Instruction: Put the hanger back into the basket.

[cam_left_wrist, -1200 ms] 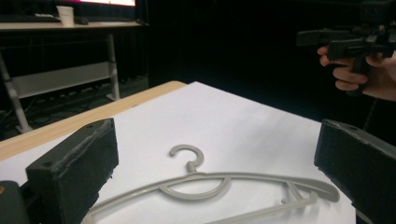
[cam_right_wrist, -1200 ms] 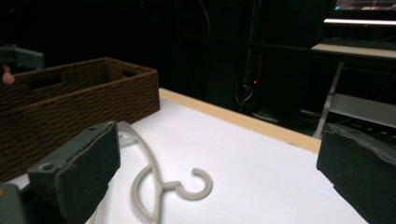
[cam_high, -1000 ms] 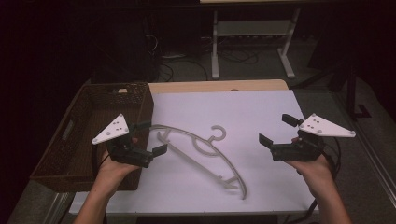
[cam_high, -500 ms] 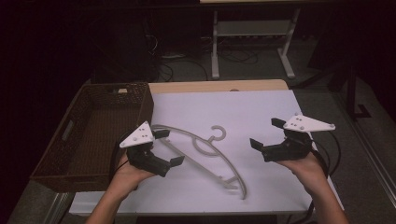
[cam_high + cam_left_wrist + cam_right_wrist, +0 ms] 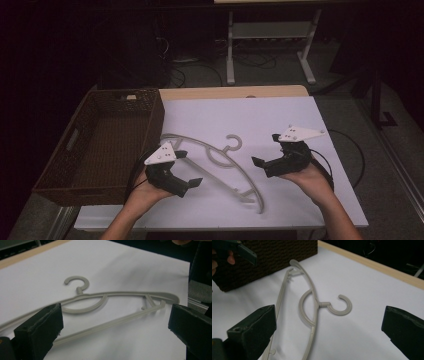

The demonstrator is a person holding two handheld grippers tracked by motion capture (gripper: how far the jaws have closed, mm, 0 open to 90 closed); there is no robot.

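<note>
A pale grey plastic hanger (image 5: 220, 162) lies flat between the left gripper (image 5: 186, 169) and the right gripper (image 5: 266, 149), touching neither. Its hook points away from the person. One arm end lies near the left gripper's spread jaws.

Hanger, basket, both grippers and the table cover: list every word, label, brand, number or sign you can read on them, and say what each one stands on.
None can be read.
Grey plastic hanger: no text visible.
Woven basket: none; the pale scrap at its far rim is too small to tell.
Left gripper and right gripper: plain grey plates, no lettering.
White table cover: blank.
</note>
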